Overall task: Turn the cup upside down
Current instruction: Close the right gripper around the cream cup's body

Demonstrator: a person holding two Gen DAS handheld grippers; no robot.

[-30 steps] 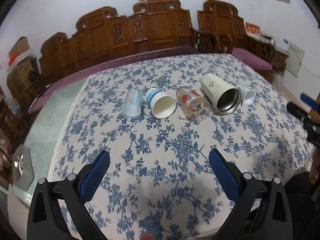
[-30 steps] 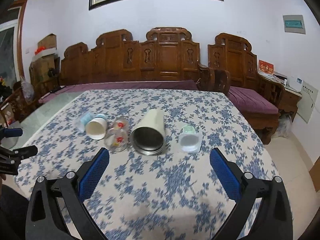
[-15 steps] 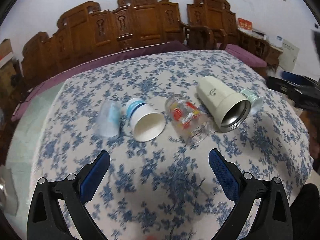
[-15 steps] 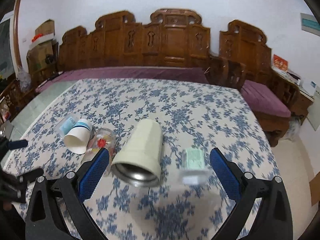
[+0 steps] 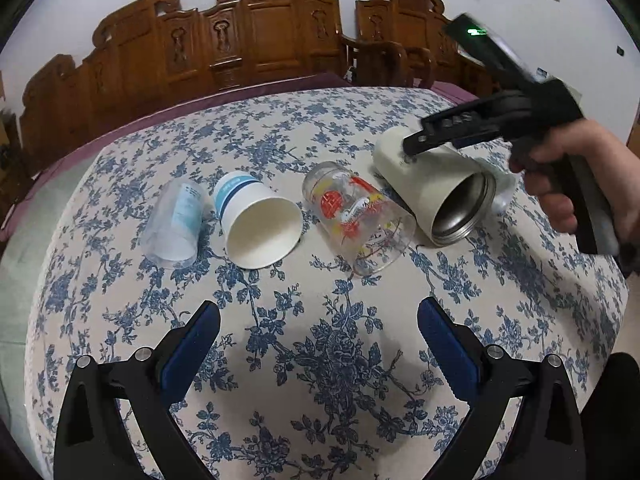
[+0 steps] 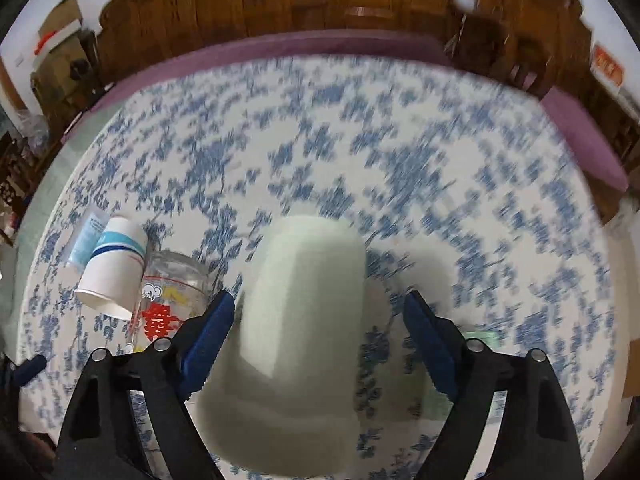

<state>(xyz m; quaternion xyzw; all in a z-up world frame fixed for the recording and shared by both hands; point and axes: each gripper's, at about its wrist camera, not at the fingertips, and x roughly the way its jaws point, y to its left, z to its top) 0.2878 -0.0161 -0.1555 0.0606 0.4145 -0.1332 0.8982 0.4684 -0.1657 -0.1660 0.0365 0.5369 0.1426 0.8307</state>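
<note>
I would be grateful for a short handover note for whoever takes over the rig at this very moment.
Left gripper: open, holding nothing, hovering over the tablecloth in front of the row of cups.
Right gripper: open, jaws on either side of the cream steel-lined cup; no grip yet.
All cups lie on their sides: clear plastic cup, paper cup, printed glass, cream cup, and a small cup mostly hidden behind it.
Done: nothing flipped.
Left: close on the cream cup, lift, set it mouth down.

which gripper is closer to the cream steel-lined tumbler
Right. The right gripper straddles the cream tumbler, fingers open on either side. The left gripper is open and hangs back over bare tablecloth.
</note>
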